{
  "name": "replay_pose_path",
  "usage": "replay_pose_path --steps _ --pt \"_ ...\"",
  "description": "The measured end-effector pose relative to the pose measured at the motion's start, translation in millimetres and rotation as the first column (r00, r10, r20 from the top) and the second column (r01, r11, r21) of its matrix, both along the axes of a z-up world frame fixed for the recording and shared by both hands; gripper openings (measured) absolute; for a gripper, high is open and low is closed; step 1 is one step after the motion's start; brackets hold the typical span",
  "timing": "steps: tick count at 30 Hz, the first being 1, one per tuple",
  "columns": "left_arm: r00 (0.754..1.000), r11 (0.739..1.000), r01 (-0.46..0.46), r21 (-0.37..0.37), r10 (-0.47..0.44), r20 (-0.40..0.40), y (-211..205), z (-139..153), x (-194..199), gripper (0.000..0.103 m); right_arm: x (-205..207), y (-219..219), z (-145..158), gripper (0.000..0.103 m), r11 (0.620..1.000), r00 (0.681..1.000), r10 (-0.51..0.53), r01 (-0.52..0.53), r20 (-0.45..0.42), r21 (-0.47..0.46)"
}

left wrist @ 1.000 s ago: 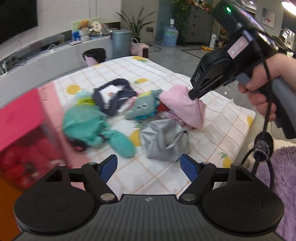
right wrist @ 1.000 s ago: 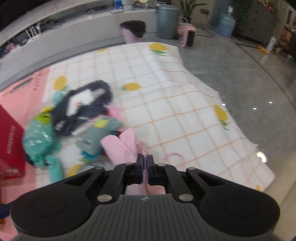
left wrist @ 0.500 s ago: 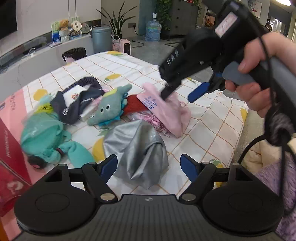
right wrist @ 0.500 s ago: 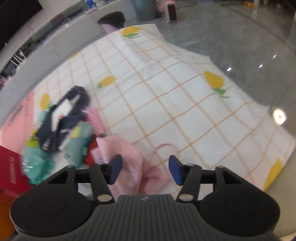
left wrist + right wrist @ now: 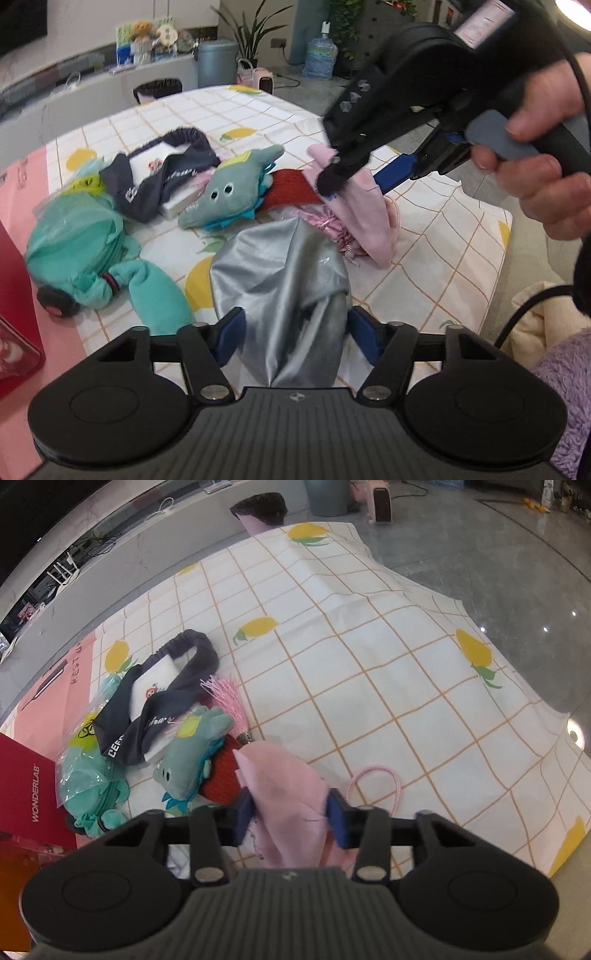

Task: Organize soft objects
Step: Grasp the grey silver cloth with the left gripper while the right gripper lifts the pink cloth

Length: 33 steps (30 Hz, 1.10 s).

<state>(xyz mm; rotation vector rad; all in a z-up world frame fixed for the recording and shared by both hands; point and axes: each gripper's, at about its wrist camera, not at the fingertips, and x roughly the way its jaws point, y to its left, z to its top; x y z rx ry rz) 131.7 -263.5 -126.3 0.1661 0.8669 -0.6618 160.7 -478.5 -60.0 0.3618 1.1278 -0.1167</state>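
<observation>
A crumpled silver cloth (image 5: 280,269) lies on the checked tablecloth (image 5: 369,664), its near end between the pads of my left gripper (image 5: 295,334). The left jaws are closing, and the cloth fills the gap and brushes both pads. A pink cloth (image 5: 284,786) lies between the pads of my right gripper (image 5: 291,816), whose jaws are also closing. The left wrist view shows the right gripper (image 5: 360,177) straddling the top of that pink cloth (image 5: 369,218). Beside it lie a grey-green plush toy (image 5: 229,195) and a red knitted piece (image 5: 291,188).
A teal plush in a plastic bag (image 5: 81,243) and a navy headband (image 5: 162,177) around a white card lie to the left. A red box (image 5: 26,786) stands at the left edge. A pink cord loop (image 5: 373,782) lies right of the pink cloth. The table drops off at the right.
My right gripper let go of the pink cloth, opened wide, sank and is narrowing around it again. My left gripper dropped toward the silver cloth, and its jaws have narrowed around it.
</observation>
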Motion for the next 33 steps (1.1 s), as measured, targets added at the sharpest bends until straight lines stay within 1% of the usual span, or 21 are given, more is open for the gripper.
replay_pose_path --steps 2,3,4,6,7,8,10,11,12,14,15,16,20,22,27,31,33 --pt "1.000 1.000 -0.009 -0.011 0.009 -0.007 2 0 1 0.069 -1 -2 0 0.027 1.000 1.000 -0.001 0.001 0.008 0.002" --pt "1.000 1.000 -0.012 -0.014 0.012 -0.007 3 -1 1 0.066 -1 -4 0 0.018 1.000 1.000 -0.020 0.020 0.004 0.011" --pt "1.000 1.000 -0.016 -0.016 0.016 -0.007 5 -1 1 0.063 -2 -7 -1 0.013 0.999 0.999 -0.041 0.041 0.001 0.024" --pt "1.000 0.999 -0.028 -0.024 0.028 -0.013 7 -1 1 0.053 -3 -12 0 0.008 0.997 0.997 -0.070 0.070 0.007 0.038" --pt "0.999 0.999 -0.036 -0.032 0.036 -0.017 8 -1 1 0.050 -5 -13 2 0.006 0.996 0.997 -0.079 0.079 0.013 0.032" --pt "0.999 0.998 -0.042 -0.041 0.041 -0.024 10 0 1 0.045 -6 -15 4 0.006 0.996 0.996 -0.089 0.088 0.022 0.033" --pt "0.998 0.997 -0.042 -0.058 0.039 -0.042 12 1 2 0.045 -10 -19 8 0.006 0.993 0.993 -0.106 0.103 0.043 0.054" --pt "0.998 0.997 -0.041 -0.062 0.038 -0.044 13 1 1 0.041 -12 -20 11 0.006 0.992 0.992 -0.113 0.109 0.059 0.060" --pt "0.998 0.997 -0.042 -0.066 0.039 -0.041 15 1 0 0.033 -14 -21 15 0.006 0.992 0.990 -0.118 0.114 0.072 0.058" --pt "0.998 0.996 -0.054 -0.076 0.051 -0.041 18 1 -1 0.027 -17 -20 22 0.005 0.992 0.988 -0.125 0.123 0.096 0.030" --pt "0.997 0.994 -0.066 -0.084 0.062 -0.042 19 1 -1 0.018 -18 -19 24 0.005 0.992 0.986 -0.123 0.121 0.109 0.021" --pt "0.996 0.992 -0.077 -0.096 0.072 -0.047 22 1 -1 0.014 -19 -18 26 0.005 0.993 0.986 -0.117 0.116 0.115 0.022" --pt "0.994 0.987 -0.094 -0.129 0.085 -0.074 27 4 2 0.011 -16 -15 25 0.005 0.995 0.989 -0.102 0.103 0.109 0.000" --pt "0.993 0.984 -0.108 -0.140 0.099 -0.066 30 6 2 0.009 -16 -15 25 0.005 0.995 0.989 -0.103 0.104 0.109 -0.003" --pt "0.994 0.981 -0.110 -0.158 0.104 -0.043 35 13 -2 0.008 -18 -13 28 0.006 0.995 0.988 -0.094 0.097 0.126 -0.018" --pt "0.993 0.976 -0.117 -0.182 0.113 -0.027 42 22 -5 0.008 -18 -9 30 0.006 0.996 0.988 -0.082 0.086 0.133 -0.026" --pt "0.992 0.973 -0.122 -0.195 0.122 -0.016 46 28 -7 0.008 -19 -10 32 0.006 0.995 0.985 -0.096 0.099 0.147 -0.017"
